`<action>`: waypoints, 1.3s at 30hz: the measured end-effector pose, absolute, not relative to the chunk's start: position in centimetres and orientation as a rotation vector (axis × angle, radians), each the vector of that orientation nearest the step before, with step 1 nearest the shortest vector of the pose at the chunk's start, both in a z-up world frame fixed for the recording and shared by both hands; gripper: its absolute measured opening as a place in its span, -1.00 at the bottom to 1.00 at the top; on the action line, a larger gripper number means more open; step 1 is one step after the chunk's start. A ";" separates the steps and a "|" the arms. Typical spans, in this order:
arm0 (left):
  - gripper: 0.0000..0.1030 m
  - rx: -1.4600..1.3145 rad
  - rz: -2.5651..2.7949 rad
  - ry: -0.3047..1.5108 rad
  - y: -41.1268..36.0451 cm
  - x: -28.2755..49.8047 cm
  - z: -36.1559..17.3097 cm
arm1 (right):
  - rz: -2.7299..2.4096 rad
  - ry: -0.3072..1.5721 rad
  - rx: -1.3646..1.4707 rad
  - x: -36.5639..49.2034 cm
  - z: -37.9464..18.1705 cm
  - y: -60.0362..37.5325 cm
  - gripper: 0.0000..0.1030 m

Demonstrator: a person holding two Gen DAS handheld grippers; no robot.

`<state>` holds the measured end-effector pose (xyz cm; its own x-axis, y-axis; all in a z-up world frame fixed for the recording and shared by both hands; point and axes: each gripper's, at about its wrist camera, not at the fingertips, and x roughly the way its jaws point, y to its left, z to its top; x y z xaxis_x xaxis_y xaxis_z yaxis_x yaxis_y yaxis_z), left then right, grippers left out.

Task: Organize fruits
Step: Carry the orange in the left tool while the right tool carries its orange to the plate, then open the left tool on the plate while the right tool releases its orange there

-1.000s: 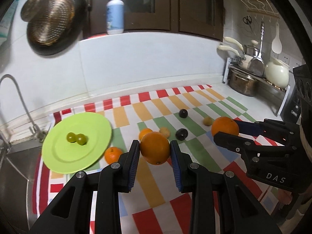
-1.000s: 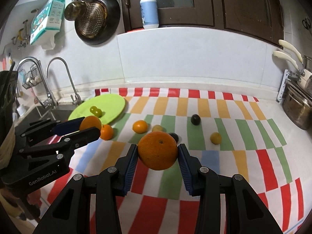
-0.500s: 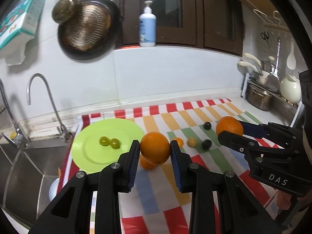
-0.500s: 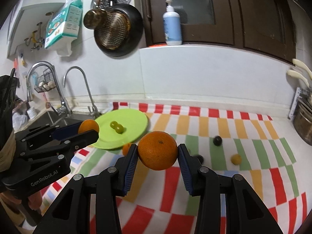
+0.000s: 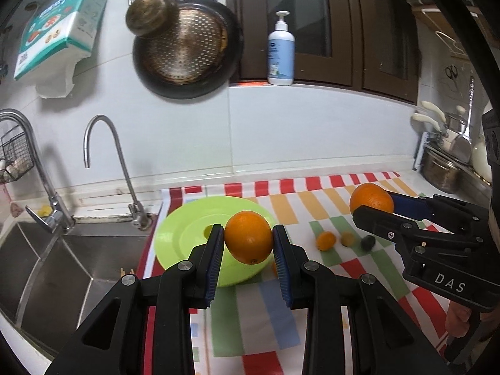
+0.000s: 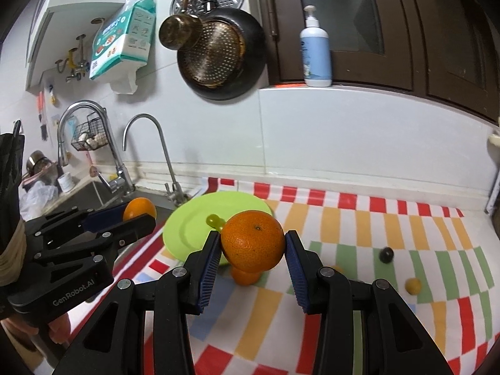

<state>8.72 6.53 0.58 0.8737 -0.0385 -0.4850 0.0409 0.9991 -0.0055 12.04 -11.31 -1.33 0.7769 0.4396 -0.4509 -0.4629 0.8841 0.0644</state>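
Green grape clear in right view, half-hidden left

You get even, cool indoor light from above in both views. The wall reads bright, the cabinets dim. The tap throws a soft shadow on the wall. Fisheye bends straight lines and blackens the corners. Fruit far off on the cloth looks slightly soft.
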 end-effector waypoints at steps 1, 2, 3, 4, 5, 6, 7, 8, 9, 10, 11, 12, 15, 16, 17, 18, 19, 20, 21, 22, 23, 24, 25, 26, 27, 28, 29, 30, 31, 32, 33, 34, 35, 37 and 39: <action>-0.39 0.001 -0.036 0.505 6.8 8.8 0.6 | 0.495 0.476 -0.053 12.3 -1.2 -11.0 -0.17; -0.39 -0.004 -0.029 0.506 7.1 9.0 0.6 | 0.502 0.479 -0.054 12.5 -1.2 -10.7 -0.17; -0.39 -0.007 -0.025 0.506 7.3 9.1 0.6 | 0.505 0.481 -0.054 12.7 -1.2 -10.4 -0.17; -0.39 -0.008 -0.020 0.503 7.5 9.2 0.6 | 0.508 0.482 -0.054 12.9 -1.1 -10.2 -0.17; -0.39 -0.009 -0.015 0.502 7.7 9.3 0.5 | 0.513 0.482 -0.057 13.1 -1.1 -10.0 -0.17; -0.39 -0.009 -0.009 0.502 8.0 9.6 0.5 | 0.515 0.483 -0.061 13.4 -1.0 -9.6 -0.17; -0.39 -0.010 -0.004 0.501 8.2 9.7 0.5 | 0.516 0.482 -0.064 13.6 -1.0 -9.4 -0.17; -0.39 -0.011 0.002 0.502 8.4 10.0 0.5 | 0.519 0.482 -0.068 13.8 -1.0 -9.1 -0.17; -0.39 -0.013 0.006 0.502 8.5 10.2 0.4 | 0.521 0.483 -0.073 14.2 -1.0 -8.8 -0.17; -0.39 -0.014 0.009 0.501 8.7 10.3 0.4 | 0.524 0.484 -0.075 14.4 -1.0 -8.7 -0.17; -0.39 -0.013 0.013 0.502 8.8 10.5 0.4 | 0.527 0.485 -0.078 14.7 -1.0 -8.4 -0.17; -0.39 -0.012 0.020 0.502 9.0 10.8 0.3 | 0.530 0.487 -0.081 15.0 -1.1 -8.2 -0.17; -0.39 -0.010 0.029 0.508 9.4 11.7 0.0 | 0.540 0.495 -0.086 16.1 -1.2 -7.5 -0.17; -0.39 -0.008 0.031 0.510 9.6 12.1 -0.1 | 0.542 0.497 -0.089 16.5 -1.2 -7.3 -0.17; -0.39 -0.006 0.033 0.512 9.8 12.5 -0.2 | 0.544 0.499 -0.091 16.9 -1.3 -7.1 -0.17; -0.39 -0.003 0.036 0.513 10.0 13.0 -0.3 | 0.548 0.504 -0.093 17.4 -1.3 -6.8 -0.17; -0.39 -0.001 0.037 0.515 10.1 13.3 -0.4 | 0.551 0.509 -0.094 17.9 -1.4 -6.5 -0.17; -0.39 0.000 0.038 0.517 10.3 13.6 -0.5 | 0.554 0.512 -0.094 18.2 -1.4 -6.3 -0.17; -0.39 0.001 0.038 0.520 10.5 14.0 -0.6 | 0.557 0.519 -0.095 18.8 -1.5 -6.0 -0.17; -0.39 0.002 0.036 0.524 10.7 14.5 -0.8 | 0.560 0.523 -0.095 19.2 -1.6 -5.8 -0.17; -0.39 0.002 0.036 0.527 10.8 14.8 -0.9 | 0.563 0.530 -0.095 19.7 -1.8 -5.5 -0.17; -0.39 0.001 0.033 0.532 11.0 15.3 -1.0 | 0.565 0.537 -0.095 20.2 -1.9 -5.3 -0.17; -0.39 -0.001 0.027 0.539 11.3 15.8 -1.1 | 0.568 0.546 -0.094 20.7 -2.0 -5.0 -0.17; -0.39 -0.002 0.023 0.546 11.5 16.3 -1.3 | 0.573 0.554 -0.093 21.2 -2.2 -4.8 -0.17; -0.39 -0.001 0.023 0.552 11.7 16.9 -1.5 | 0.575 0.565 -0.093 21.8 -2.4 -4.5 -0.17; -0.39 0.001 0.022 0.555 11.9 17.2 -1.7 | 0.578 0.574 -0.093 22.4 -2.6 -4.2 -0.17; -0.39 0.003 0.023 0.559 12.1 17.6 -1.9 | 0.580 0.584 -0.094 23.0 -2.7 -3.9 -0.17; -0.39 0.004 0.025 0.563 12.3 17.9 -2.1 | 0.581 0.590 -0.096 23.3 -2.9 -3.7 -0.17; -0.39 0.003 0.026 0.569 12.5 18.4 -2.3 | 0.583 0.597 -0.098 23.8 -3.0 -3.4 -0.17; -0.39 0.000 0.025 0.575 12.7 18.7 -2.5 | 0.584 0.604 -0.102 24.3 -3.2 -3.1 -0.17; -0.39 -0.007 0.022 0.585 12.9 19.3 -2.8 | 0.585 0.613 -0.106 24.9 -3.4 -2.8 -0.17; -0.39 -0.011 0.020 0.592 13.1 19.7 -3.0 | 0.588 0.620 -0.110 25.4 -3.5 -2.5 -0.17; -0.39 -0.016 0.019 0.598 13.3 20.1 -3.3 | 0.589 0.629 -0.115 25.8 -3.7 -2.2 -0.17; -0.39 -0.028 0.017 0.611 13.7 21.0 -3.8 | 0.593 0.646 -0.121 26.8 -4.1 -1.5 -0.17; -0.39 -0.031 0.012 0.627 14.0 21.8 -4.3 | 0.594 0.663 -0.129 27.5 -4.7 -1.0 -0.17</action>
<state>21.78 13.96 -4.29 0.8095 0.0019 -0.5872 -0.0205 0.9995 -0.0250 27.55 -1.03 -4.69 0.6297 0.4773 -0.6129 -0.5573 0.8272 0.0716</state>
